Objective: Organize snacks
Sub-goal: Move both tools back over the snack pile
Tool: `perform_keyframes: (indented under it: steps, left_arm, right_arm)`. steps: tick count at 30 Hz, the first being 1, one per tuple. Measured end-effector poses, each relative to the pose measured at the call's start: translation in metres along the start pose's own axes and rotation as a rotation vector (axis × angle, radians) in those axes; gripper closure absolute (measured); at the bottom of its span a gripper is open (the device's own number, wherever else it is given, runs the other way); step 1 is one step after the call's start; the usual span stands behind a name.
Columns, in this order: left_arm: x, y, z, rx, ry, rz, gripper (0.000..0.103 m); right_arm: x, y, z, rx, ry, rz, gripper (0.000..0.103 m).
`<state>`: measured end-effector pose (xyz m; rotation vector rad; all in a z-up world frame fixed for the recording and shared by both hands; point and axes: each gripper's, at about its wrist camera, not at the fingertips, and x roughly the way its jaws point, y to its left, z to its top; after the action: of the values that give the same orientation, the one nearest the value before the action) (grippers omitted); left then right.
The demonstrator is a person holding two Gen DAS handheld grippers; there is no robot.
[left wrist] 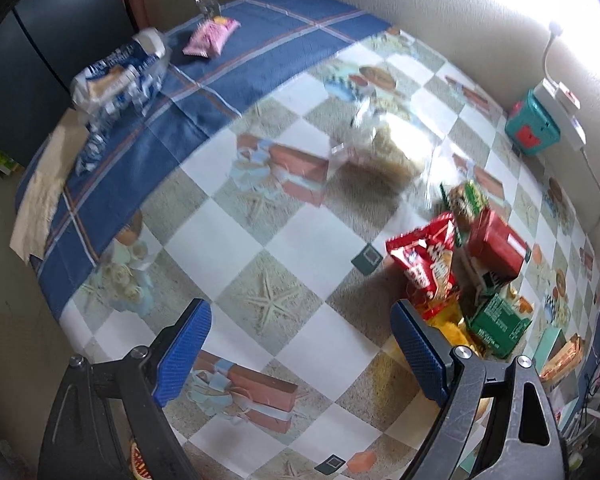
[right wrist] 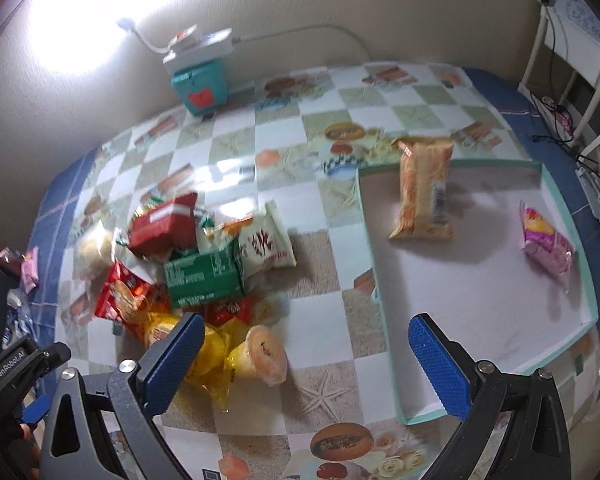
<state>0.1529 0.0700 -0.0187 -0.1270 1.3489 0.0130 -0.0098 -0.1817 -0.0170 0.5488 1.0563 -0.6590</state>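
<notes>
Both grippers hung over a table covered with a checked, picture-printed cloth (left wrist: 300,240), and neither held anything. The left gripper (left wrist: 302,344) had its blue-padded jaws spread wide, with only bare cloth showing between them; the right gripper (right wrist: 306,360) was likewise wide apart and empty. Most of the snacks sat in a loose pile (right wrist: 188,276) near the middle of the table: a green box (right wrist: 204,280) lay on top at the front, a dark red box (right wrist: 160,228) behind it, a white packet with red print (right wrist: 266,246) leaning against the green box's side, red packets (right wrist: 120,300) on the other side, and yellow bags (right wrist: 212,356) with a round pastry in clear wrap (right wrist: 266,354) nearest the right gripper's left finger. In the left wrist view the same pile stood just beyond the left gripper's right finger, and a clear bag of pale food (left wrist: 388,148) lay apart from it, farther up the table. A shallow white tray with a mint-green rim (right wrist: 370,256) lay beside the pile; inside it were a long orange-wrapped packet (right wrist: 424,192) near the far wall and a pink packet (right wrist: 548,244) near the right wall, well apart. At the far blue edge of the cloth lay a blue-and-white bag (left wrist: 116,76) and another pink packet (left wrist: 210,38). A teal box (right wrist: 198,84) stood against the wall.
</notes>
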Motion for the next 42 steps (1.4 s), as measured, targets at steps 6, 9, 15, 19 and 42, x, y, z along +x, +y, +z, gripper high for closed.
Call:
perform_keyframes:
  steps: [6, 9, 15, 19, 42]
  left_arm:
    - [0.021, -0.013, -0.007, 0.02, 0.068, -0.012, 0.012]
    - [0.028, -0.023, -0.012, 0.033, 0.097, -0.042, 0.012]
    - [0.034, -0.05, -0.02, 0.072, 0.109, -0.095, 0.012]
    - [0.038, -0.073, -0.03, 0.128, 0.118, -0.102, 0.012]
    - [0.057, -0.074, -0.046, 0.161, 0.19, -0.044, 0.012]
  right_arm:
    - [0.026, 0.001, -0.007, -0.024, 0.077, -0.06, 0.0]
    - [0.034, -0.004, -0.009, -0.02, 0.104, -0.078, 0.0]
    - [0.033, -0.015, -0.008, 0.0, 0.105, -0.083, 0.0]
    - [0.032, -0.023, -0.003, 0.016, 0.102, -0.092, 0.0]
    - [0.028, -0.041, 0.003, 0.039, 0.101, -0.089, 0.0]
